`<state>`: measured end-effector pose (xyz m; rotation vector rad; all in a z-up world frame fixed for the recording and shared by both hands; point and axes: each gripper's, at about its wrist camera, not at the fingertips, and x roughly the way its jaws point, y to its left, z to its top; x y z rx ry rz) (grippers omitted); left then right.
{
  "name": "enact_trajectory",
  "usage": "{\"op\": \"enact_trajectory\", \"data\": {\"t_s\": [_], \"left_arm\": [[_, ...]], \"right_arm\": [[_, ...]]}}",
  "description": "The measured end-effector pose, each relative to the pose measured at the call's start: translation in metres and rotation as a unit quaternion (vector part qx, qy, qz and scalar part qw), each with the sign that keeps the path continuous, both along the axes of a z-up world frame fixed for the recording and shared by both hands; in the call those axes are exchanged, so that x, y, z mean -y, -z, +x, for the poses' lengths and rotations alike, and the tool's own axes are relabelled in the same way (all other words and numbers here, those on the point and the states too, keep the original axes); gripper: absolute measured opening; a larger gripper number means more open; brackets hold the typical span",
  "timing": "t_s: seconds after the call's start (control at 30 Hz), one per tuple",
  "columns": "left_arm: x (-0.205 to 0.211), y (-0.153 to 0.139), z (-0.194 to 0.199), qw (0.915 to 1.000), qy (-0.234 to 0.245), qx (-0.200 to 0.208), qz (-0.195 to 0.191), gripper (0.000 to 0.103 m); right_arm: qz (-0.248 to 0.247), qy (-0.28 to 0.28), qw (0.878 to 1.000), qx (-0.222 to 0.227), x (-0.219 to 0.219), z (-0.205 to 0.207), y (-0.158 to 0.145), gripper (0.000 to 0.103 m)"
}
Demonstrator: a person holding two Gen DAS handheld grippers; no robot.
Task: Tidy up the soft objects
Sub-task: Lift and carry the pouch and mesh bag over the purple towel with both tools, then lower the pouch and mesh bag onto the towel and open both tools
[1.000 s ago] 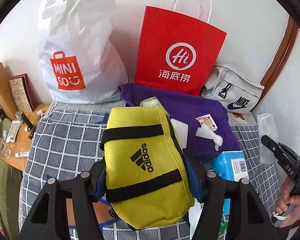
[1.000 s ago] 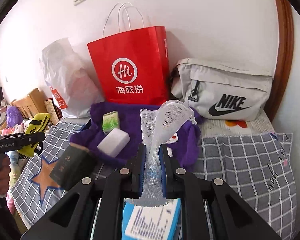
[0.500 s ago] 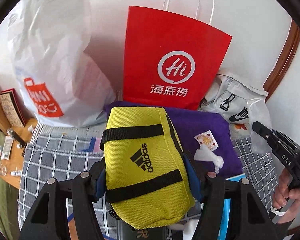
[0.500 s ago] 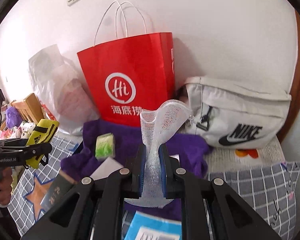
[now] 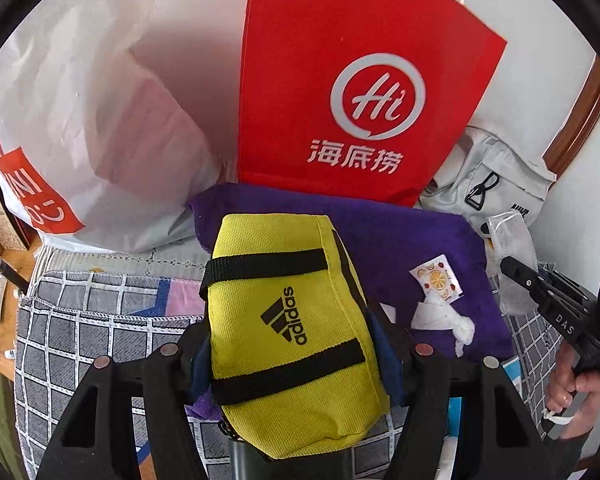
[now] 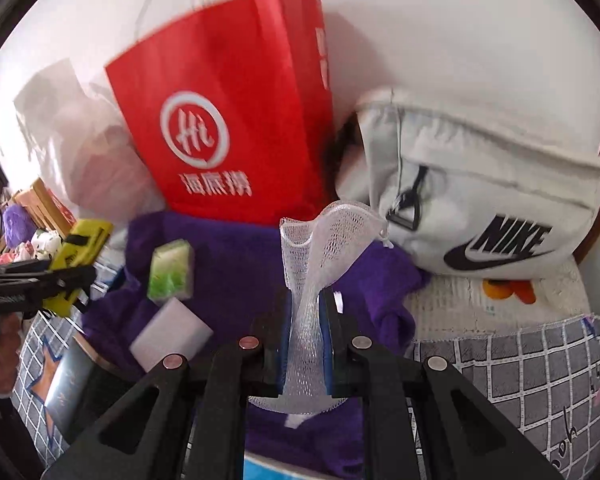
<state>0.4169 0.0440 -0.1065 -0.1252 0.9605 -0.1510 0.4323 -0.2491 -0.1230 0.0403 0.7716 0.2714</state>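
Note:
My left gripper (image 5: 296,344) is shut on a yellow Adidas pouch (image 5: 288,320) with black straps, held above the bed close to the red paper bag (image 5: 360,92). In the right wrist view my right gripper (image 6: 305,312) is shut on a white mesh net bag (image 6: 324,248), which stands up between the pads over the purple cloth (image 6: 236,256). A green pack (image 6: 170,270) and a white sponge block (image 6: 170,334) lie on that cloth. The left gripper with the yellow pouch (image 6: 78,254) shows at the left edge of that view.
A white Miniso plastic bag (image 5: 84,120) and a grey Nike bag (image 6: 480,200) flank the red bag against the wall. A small sachet (image 5: 436,280) and a white wad (image 5: 444,320) lie on the purple cloth (image 5: 404,248). The bed has a grey checked cover (image 5: 84,336). A person's hand (image 5: 580,396) holds the right gripper.
Both grippers have moved forward and down toward the bags at the wall, which now loom larger. The yellow pouch and the net bag stay gripped as before.

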Motion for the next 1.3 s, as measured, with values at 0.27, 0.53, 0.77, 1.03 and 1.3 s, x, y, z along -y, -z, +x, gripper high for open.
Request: {"op": "enact_trajectory", "data": {"t_s": [0.27,0.53,0.77,1.03,1.3], "left_arm": [[-0.011,0.019,0.013,0.9995,-0.009,-0.028,-0.012,0.064],[-0.004,0.027,0.014,0.9991,0.004,-0.040,-0.015,0.065],[0.005,0.035,0.017,0.9982,0.013,-0.055,-0.018,0.066],[0.007,0.049,0.022,0.9962,0.018,-0.078,-0.035,0.066],[0.010,0.058,0.027,0.9953,0.021,-0.080,-0.051,0.067]], "right_arm": [[-0.011,-0.005,0.999,-0.039,0.004,0.018,0.032,0.015],[-0.019,-0.008,0.998,-0.058,0.002,0.022,0.040,0.015],[-0.017,-0.008,0.998,-0.066,-0.001,0.024,0.042,0.015],[-0.017,-0.011,0.996,-0.085,-0.009,0.029,0.051,0.016],[-0.018,-0.021,0.996,-0.083,-0.015,0.029,0.052,0.035]]}}
